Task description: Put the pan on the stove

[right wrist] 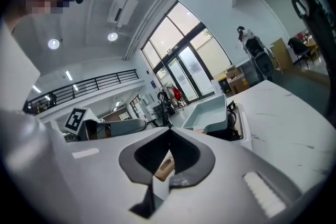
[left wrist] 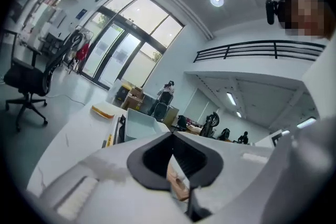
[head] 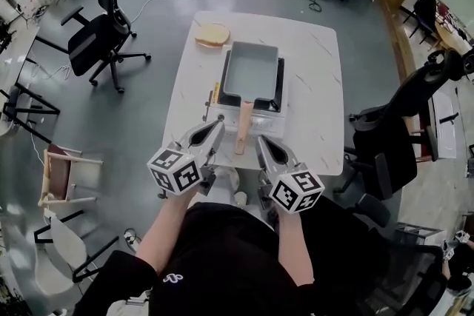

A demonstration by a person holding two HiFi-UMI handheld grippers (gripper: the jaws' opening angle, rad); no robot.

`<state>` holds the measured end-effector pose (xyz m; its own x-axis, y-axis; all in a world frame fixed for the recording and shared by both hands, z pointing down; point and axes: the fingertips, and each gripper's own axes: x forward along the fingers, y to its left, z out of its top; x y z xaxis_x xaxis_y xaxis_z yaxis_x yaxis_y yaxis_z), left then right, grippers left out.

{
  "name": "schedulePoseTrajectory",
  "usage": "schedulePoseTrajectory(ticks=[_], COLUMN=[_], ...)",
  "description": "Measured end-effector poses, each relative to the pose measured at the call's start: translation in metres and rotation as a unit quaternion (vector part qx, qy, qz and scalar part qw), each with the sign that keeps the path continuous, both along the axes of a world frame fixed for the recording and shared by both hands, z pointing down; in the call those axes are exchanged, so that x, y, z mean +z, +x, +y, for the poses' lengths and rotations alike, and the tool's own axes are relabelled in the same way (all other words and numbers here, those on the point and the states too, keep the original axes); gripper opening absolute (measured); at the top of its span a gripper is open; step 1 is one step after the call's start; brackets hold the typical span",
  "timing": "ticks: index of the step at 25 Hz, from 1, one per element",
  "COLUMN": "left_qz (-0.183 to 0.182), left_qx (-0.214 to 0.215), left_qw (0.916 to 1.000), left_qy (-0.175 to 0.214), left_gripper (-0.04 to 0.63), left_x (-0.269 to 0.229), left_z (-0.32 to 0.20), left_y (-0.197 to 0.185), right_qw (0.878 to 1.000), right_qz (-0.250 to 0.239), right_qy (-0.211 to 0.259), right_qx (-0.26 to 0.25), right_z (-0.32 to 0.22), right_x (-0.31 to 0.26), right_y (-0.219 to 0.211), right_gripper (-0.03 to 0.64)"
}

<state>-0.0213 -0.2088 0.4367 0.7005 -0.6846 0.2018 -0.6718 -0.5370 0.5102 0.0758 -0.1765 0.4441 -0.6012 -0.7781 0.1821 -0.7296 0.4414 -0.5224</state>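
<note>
Pale-blue metal pan (head: pixel 252 70) sits on the stove (head: pixel 280 81), mid-worktop (head: pixel 315 92), with its wooden handle (head: pixel 242 128) pointing towards me. Left fingers (head: pixel 212 132) and right fingers (head: pixel 267 150) flank the handle, both fully closed and empty. Judged rigid, nose-heavy; grip the handle near the pan body.

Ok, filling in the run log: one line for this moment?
pan: on stove | left tool: shut, empty | right tool: shut, empty

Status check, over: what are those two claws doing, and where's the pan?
Left gripper shut, empty. Right gripper shut, empty. Pan sits on stove, wooden handle pointing between them. Nothing blocking.
</note>
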Motion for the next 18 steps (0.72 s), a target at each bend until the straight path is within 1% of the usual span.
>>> schedulePoseTrajectory(ticks=[3,6,8,12,18], left_qz=[-0.033,-0.069,-0.086,-0.099,-0.097], left_qx=[-0.009,-0.018,-0.019,-0.016,-0.017], left_qw=[0.999,0.996,0.994,0.9921,0.9924], left_qy=[0.029,0.054,0.065,0.076,0.074], left_gripper=[-0.002,-0.002,-0.001,-0.002,-0.002], left_x=[-0.007,-0.012,-0.015,-0.019,-0.021], left_z=[0.007,0.012,0.016,0.023,0.024], left_y=[0.005,0.009,0.012,0.014,0.013], right_qw=[0.999,0.996,0.994,0.991,0.991], right_qz=[0.033,0.063,0.076,0.092,0.098], right_qy=[0.021,0.046,0.059,0.067,0.072], right_qx=[0.024,0.043,0.051,0.063,0.063], right_z=[0.003,0.006,0.008,0.012,0.014], right_x=[-0.008,-0.017,-0.022,-0.024,-0.028], right_y=[0.004,0.006,0.006,0.008,0.009], right_gripper=[-0.011,-0.011,-0.011,-0.011,-0.009])
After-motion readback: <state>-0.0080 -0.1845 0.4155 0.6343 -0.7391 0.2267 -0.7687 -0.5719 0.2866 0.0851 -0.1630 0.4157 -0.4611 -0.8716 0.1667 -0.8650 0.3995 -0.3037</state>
